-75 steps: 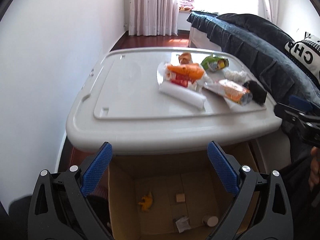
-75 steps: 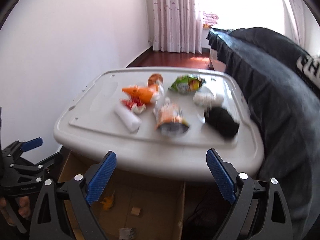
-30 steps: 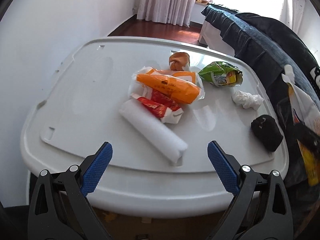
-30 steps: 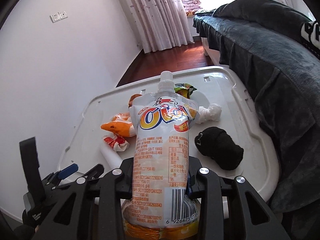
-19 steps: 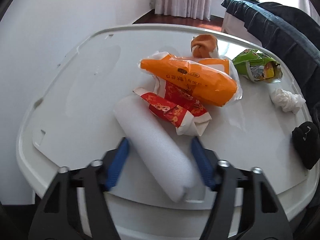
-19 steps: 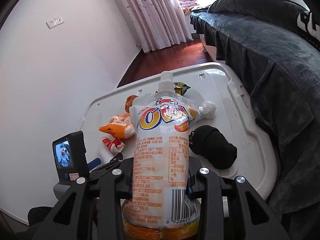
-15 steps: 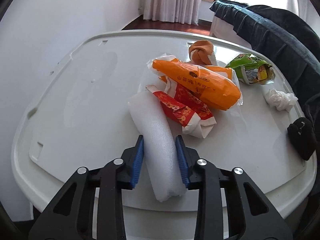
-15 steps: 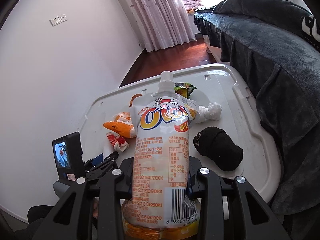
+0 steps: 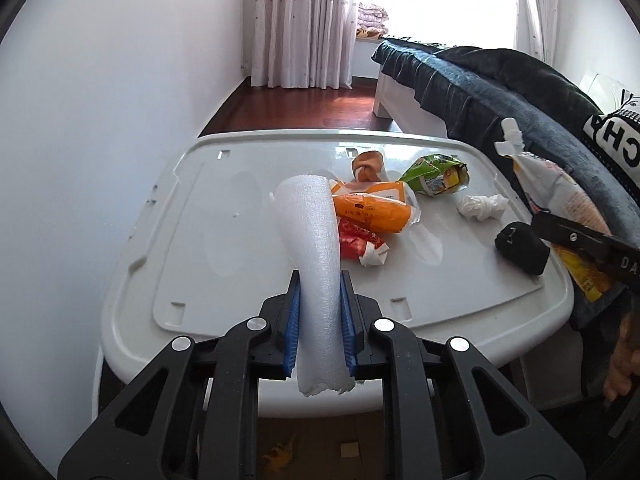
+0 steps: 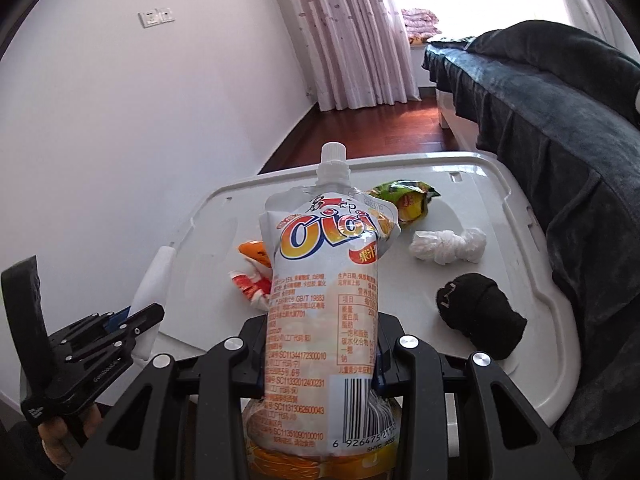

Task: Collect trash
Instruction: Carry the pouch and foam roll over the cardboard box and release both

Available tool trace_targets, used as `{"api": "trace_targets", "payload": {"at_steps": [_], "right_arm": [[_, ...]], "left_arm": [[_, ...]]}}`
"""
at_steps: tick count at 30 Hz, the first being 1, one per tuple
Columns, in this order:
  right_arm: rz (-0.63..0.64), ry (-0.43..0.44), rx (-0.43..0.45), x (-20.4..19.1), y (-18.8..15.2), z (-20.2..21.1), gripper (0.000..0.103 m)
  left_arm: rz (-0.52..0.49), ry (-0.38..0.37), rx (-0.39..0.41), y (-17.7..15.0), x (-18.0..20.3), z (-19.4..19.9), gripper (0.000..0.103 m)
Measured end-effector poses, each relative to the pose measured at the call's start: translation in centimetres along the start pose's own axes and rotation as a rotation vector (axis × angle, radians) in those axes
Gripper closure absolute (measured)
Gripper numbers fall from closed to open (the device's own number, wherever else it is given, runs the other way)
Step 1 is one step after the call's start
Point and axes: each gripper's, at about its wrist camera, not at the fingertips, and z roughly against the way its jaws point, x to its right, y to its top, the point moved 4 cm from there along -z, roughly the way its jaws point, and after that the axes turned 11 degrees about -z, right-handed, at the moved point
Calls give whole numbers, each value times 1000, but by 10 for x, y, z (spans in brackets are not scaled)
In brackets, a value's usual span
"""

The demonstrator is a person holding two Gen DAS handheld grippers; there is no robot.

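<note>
My left gripper [image 9: 320, 320] is shut on a white foam roll [image 9: 316, 248] and holds it lifted above the white plastic lid [image 9: 208, 240]. My right gripper [image 10: 320, 356] is shut on an orange and white drink pouch [image 10: 324, 280] with a white cap, held upright. On the lid lie an orange wrapper [image 9: 372, 208], a red wrapper [image 9: 356, 240], a green snack bag [image 9: 436, 174], a knotted white tissue [image 9: 480, 206], a black sock ball [image 9: 520, 246] and a brown bun-like piece [image 9: 368, 164]. The left gripper with the roll shows in the right wrist view [image 10: 120, 320].
A cardboard box [image 9: 312, 440] with small scraps stands on the floor below the lid's near edge. A bed with a dark blanket [image 9: 500, 80] runs along the right. A white wall is on the left. Curtains and a window are at the back.
My left gripper closed on the foam roll and lifted it off the lid, pulling back. My right gripper keeps holding the drink pouch and has shifted only slightly.
</note>
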Motion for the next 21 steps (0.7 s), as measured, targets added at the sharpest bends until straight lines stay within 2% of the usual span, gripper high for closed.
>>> {"api": "trace_targets", "payload": {"at_steps": [4,11,15,21], "right_arm": [[67,-15,13,-21,-30,15,67],[143,-50,25,-32,-114,51,67],[105,-71,-3,-20,-146,56,67],[74,-103,-48,-16,-177,53,67]], "left_arm": [[-6,13,-19,-19,4,32,86],[-3,0,-55,-75,10,58,86],[-2,9,-94,-110,17,52,86],[23,-32,-223,-167,28,26,86]]}}
